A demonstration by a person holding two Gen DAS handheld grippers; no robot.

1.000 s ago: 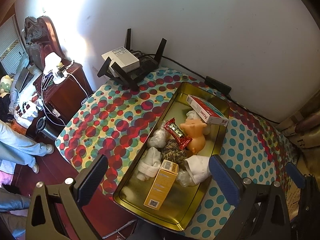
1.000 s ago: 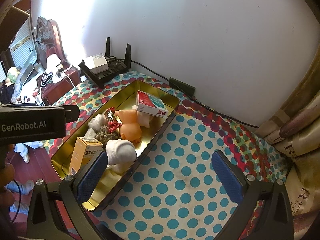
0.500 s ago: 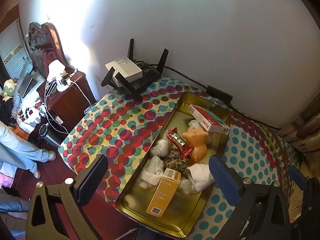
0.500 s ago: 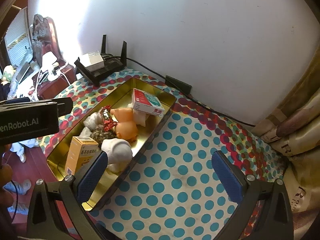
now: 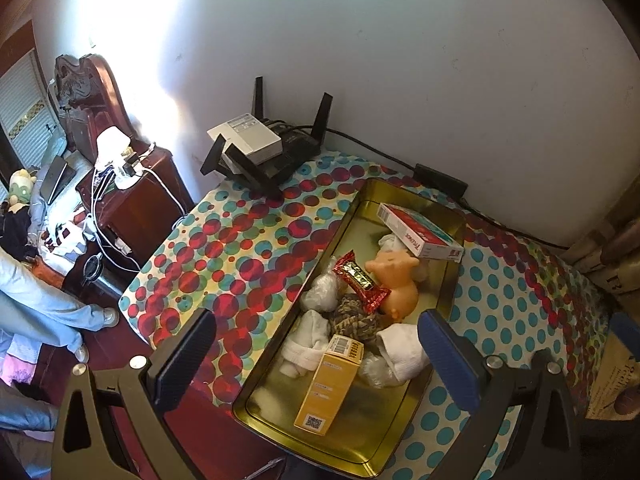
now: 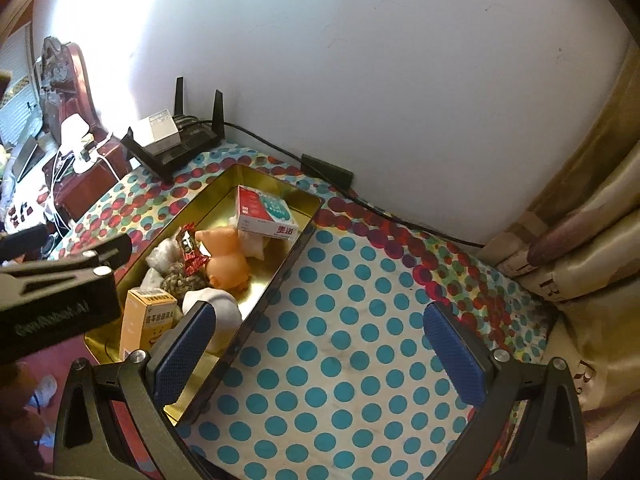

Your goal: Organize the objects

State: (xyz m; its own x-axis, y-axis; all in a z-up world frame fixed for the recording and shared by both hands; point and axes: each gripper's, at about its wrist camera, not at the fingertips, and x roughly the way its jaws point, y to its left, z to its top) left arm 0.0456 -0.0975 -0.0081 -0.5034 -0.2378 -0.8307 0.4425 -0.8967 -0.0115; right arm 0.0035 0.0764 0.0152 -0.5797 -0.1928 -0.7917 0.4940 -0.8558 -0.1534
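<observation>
A gold metal tray (image 5: 362, 454) (image 6: 306, 200) lies on the polka-dot tablecloth. It holds a red and white box (image 5: 420, 236) (image 6: 264, 214), an orange toy pig (image 5: 394, 284) (image 6: 224, 258), a red snack bar (image 5: 360, 280), a woven rope ball (image 5: 354, 318), a yellow box (image 5: 330, 388) (image 6: 148, 322) and white rolled socks (image 5: 402, 350). My left gripper (image 5: 316, 354) is open and empty, raised above the tray's near end. My right gripper (image 6: 320, 348) is open and empty above the blue-dotted cloth (image 6: 344, 360) right of the tray.
A black router with a white box on it (image 5: 264, 152) stands at the table's back corner by the wall. A black cable and adapter (image 6: 328, 172) run along the wall. A dark wooden nightstand (image 5: 132, 200) stands to the left. Curtains (image 6: 580, 248) hang at right.
Both grippers have pulled back and up a little, so the tray and table look slightly smaller. Nothing in the tray has moved. Both grippers stay open.
</observation>
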